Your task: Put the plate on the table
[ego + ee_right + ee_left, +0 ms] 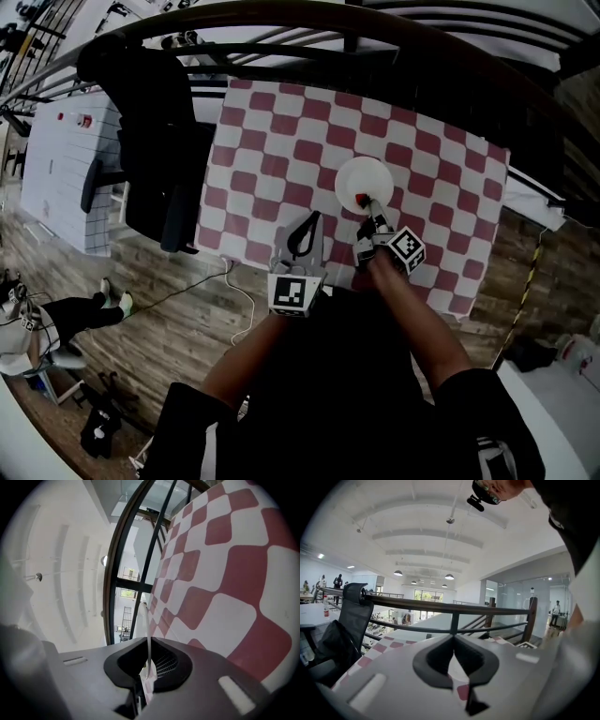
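A round white plate (364, 178) lies over the red-and-white checked tablecloth (272, 141), right of the middle. My right gripper (372, 206) is shut on the plate's near rim. In the right gripper view the plate (147, 620) shows edge-on as a thin white line pinched between the jaws of the right gripper (149, 641), with the tablecloth (225, 573) close beside it. My left gripper (312, 218) rests at the table's near edge, left of the plate. The left gripper (453, 638) has its jaw tips together and holds nothing.
A black office chair (155, 141) stands at the table's left side, with a white desk (66, 169) beyond it. A dark railing (375, 19) runs past the far edge. A white cable (239, 300) lies on the wooden floor, where a person (56, 323) sits at the lower left.
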`<state>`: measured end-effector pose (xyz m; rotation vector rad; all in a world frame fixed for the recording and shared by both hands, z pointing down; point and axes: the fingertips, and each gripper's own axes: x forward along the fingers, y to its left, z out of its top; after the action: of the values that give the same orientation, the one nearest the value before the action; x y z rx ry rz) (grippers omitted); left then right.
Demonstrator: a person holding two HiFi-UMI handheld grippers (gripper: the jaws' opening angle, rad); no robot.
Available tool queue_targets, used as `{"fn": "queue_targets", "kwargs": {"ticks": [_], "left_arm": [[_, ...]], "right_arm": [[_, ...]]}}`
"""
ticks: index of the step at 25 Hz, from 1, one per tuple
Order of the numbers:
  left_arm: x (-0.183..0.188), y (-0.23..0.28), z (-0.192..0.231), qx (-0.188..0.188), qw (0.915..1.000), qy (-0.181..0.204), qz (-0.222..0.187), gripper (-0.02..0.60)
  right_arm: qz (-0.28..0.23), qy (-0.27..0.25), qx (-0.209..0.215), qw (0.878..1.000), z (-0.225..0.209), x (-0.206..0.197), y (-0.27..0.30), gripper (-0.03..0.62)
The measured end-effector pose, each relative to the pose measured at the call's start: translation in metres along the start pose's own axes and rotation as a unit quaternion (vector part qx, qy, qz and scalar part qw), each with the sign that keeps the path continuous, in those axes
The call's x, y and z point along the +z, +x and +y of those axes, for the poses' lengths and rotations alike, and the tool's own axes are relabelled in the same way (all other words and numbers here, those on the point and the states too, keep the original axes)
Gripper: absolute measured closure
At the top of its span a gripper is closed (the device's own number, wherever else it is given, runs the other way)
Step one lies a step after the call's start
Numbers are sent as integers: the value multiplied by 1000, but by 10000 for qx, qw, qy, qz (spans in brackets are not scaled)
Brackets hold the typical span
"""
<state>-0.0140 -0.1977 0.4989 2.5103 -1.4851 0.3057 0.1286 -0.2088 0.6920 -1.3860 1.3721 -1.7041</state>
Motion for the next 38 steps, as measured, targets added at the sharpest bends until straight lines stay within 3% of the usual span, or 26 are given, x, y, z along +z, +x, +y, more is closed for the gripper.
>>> {"fn": "queue_targets", "kwargs": {"ticks": [6, 13, 24, 33, 38], "left_arm": [[-11, -7, 11, 175, 9997, 7, 145, 572], [-11, -11, 20, 270, 9988, -372, 161, 573], [-19, -16, 19, 332, 9987, -300, 241, 573], [-20, -15, 9, 229, 9987, -362, 276, 573], [-22, -14, 6, 179, 9986, -412, 291, 572]], "right_arm": [[-83, 177, -231, 9995, -27, -1, 10, 579], [56, -166, -258, 9995, -39, -7, 23, 579], [71, 101, -542, 9985, -57, -12, 29, 571], [120, 636, -729, 9952, -67, -17, 27, 571], [136, 717, -756, 9945, -65, -16, 23, 522]]}}
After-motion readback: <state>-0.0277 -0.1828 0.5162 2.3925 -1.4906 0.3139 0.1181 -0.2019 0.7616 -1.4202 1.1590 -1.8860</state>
